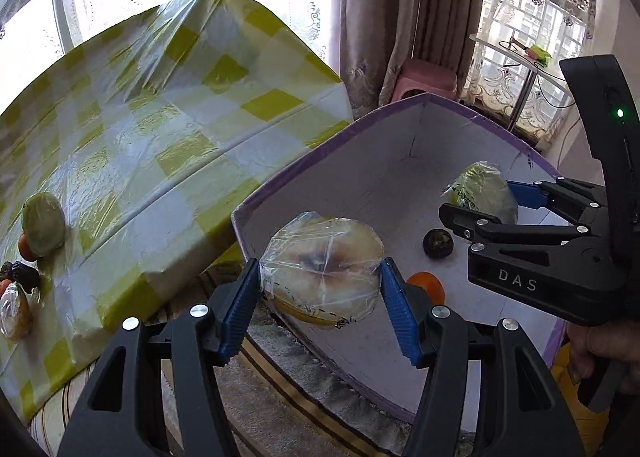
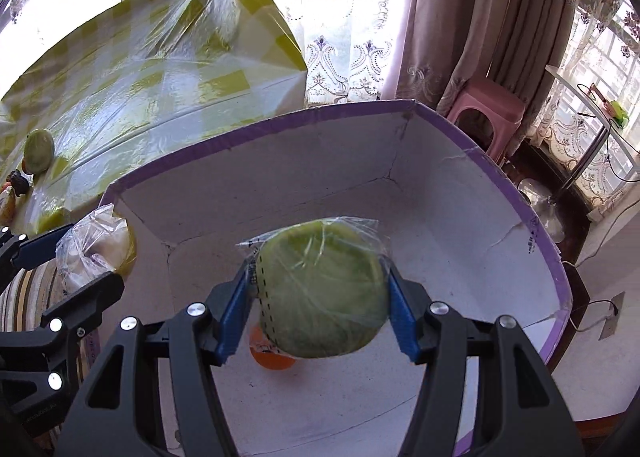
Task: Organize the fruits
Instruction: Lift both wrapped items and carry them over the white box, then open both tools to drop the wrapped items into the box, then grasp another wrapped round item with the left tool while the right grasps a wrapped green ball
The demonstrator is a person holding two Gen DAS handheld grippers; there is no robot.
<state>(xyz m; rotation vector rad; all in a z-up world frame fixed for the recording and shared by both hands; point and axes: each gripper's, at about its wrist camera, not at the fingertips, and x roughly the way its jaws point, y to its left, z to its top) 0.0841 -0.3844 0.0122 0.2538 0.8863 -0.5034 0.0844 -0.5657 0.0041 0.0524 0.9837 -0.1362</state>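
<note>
My left gripper (image 1: 320,289) is shut on a pale yellow melon half wrapped in film (image 1: 322,271), held over the near left rim of a white box with purple edging (image 1: 304,161). My right gripper (image 2: 318,299) is shut on a green wrapped melon half (image 2: 324,289) above the inside of the box (image 2: 248,141); the left wrist view shows this gripper (image 1: 486,203) with the green melon half (image 1: 482,187). On the box floor lie a dark round fruit (image 1: 438,243) and an orange fruit (image 1: 426,285); the orange fruit (image 2: 272,357) shows under the green half.
A table in yellow-checked cloth (image 1: 168,137) stands left of the box, bearing a green fruit (image 1: 43,229), a wrapped piece (image 1: 16,313) and small dark and orange fruits at its left end. A pink stool (image 2: 486,113), curtains and a glass side table (image 2: 592,97) stand behind.
</note>
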